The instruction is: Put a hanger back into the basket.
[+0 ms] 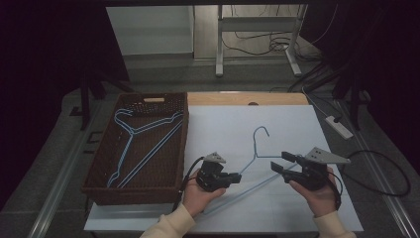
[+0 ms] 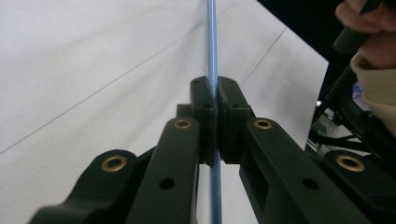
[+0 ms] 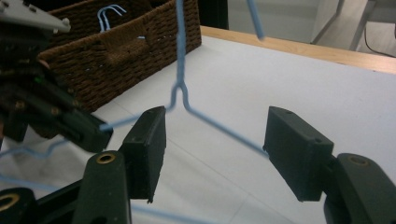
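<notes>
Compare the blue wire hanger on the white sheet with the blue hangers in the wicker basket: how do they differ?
The hanger on the sheet is single; the hangers in the basket are stacked, at least two. The first is gripped on one shoulder wire by the shut left gripper, with the open right gripper at its other shoulder; the basket hangers lie untouched. All are thin blue wire.

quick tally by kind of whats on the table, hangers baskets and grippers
Light blue wire hangers: 3, one on the white table top clamped by the left gripper, two lying in the basket
Brown woven wicker basket: 1
Black two-jaw grippers: 2, left and right, the right open
Total: 6
</notes>
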Demonstrator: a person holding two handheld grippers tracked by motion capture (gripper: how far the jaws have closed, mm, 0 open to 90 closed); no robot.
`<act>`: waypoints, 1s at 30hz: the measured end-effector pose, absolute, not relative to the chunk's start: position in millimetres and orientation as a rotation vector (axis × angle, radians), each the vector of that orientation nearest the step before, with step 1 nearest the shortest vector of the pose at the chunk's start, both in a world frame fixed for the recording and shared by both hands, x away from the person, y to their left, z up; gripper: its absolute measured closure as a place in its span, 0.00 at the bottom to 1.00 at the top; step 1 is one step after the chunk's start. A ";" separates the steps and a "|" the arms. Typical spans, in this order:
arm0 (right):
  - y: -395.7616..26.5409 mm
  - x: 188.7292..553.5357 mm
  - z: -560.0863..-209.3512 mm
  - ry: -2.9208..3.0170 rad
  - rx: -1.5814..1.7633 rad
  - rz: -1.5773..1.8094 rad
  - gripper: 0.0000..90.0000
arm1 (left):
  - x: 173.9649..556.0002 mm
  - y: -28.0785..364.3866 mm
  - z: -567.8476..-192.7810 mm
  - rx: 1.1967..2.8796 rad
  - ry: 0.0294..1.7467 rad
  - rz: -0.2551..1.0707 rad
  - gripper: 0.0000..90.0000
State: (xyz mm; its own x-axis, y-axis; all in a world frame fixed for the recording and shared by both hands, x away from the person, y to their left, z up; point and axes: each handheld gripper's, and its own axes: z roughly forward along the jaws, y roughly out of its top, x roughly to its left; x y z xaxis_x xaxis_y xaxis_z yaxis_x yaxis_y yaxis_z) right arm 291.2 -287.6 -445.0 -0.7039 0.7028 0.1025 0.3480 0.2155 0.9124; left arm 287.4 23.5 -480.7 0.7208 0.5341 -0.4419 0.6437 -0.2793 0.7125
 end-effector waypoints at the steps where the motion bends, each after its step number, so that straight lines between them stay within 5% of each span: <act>1: -290.4 289.3 -446.0 2.157 0.982 1.488 0.44 | 286.5 25.2 -478.7 1.950 0.904 -0.137 0.97; 30: -314.0 292.0 -479.6 2.195 1.078 1.411 0.35 | 275.7 119.3 -383.4 1.689 0.857 0.042 0.97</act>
State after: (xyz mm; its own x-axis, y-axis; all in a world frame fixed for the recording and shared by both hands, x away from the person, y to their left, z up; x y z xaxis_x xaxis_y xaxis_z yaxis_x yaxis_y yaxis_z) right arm 292.0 -314.0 -479.6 -0.6655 0.7352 0.1291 0.4227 0.2287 0.8769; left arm 275.7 119.3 -383.4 0.7295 0.5526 -0.4031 0.5109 -0.0485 0.8582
